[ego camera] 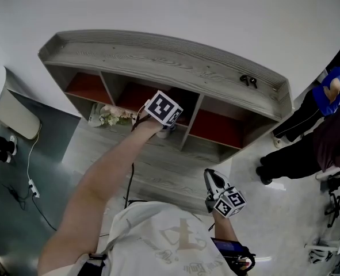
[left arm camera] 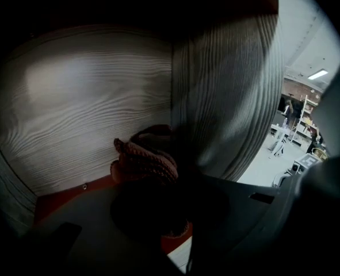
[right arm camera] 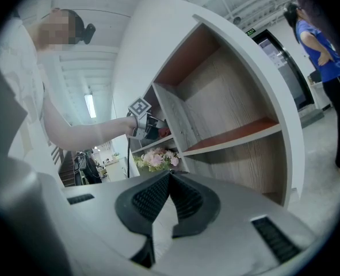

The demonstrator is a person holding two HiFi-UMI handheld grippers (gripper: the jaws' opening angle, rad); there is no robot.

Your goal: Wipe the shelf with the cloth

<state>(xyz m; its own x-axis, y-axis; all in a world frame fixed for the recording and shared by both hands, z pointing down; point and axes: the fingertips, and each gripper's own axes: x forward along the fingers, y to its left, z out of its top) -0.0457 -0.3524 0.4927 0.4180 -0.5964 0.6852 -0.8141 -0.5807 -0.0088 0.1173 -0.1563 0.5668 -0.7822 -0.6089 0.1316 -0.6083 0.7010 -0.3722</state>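
The grey wood shelf unit (ego camera: 175, 62) has red boards inside its compartments. My left gripper (ego camera: 163, 112) reaches into the middle compartment, its jaw tips hidden under the shelf top in the head view. In the left gripper view the left gripper (left arm camera: 158, 197) is shut on a reddish-brown knitted cloth (left arm camera: 146, 157), which sits on the red board (left arm camera: 60, 203) in the corner between the back wall and the right divider (left arm camera: 227, 96). My right gripper (ego camera: 214, 183) hangs low near my body, away from the shelf. Seen in its own view, the right gripper (right arm camera: 168, 176) is shut with nothing in it.
A small black object (ego camera: 248, 80) lies on the shelf top at the right. A bunch of flowers (ego camera: 113, 115) stands in a lower left compartment. Two people (ego camera: 308, 137) stand at the right. A white object (ego camera: 8, 111) and a floor cable (ego camera: 31, 183) are at the left.
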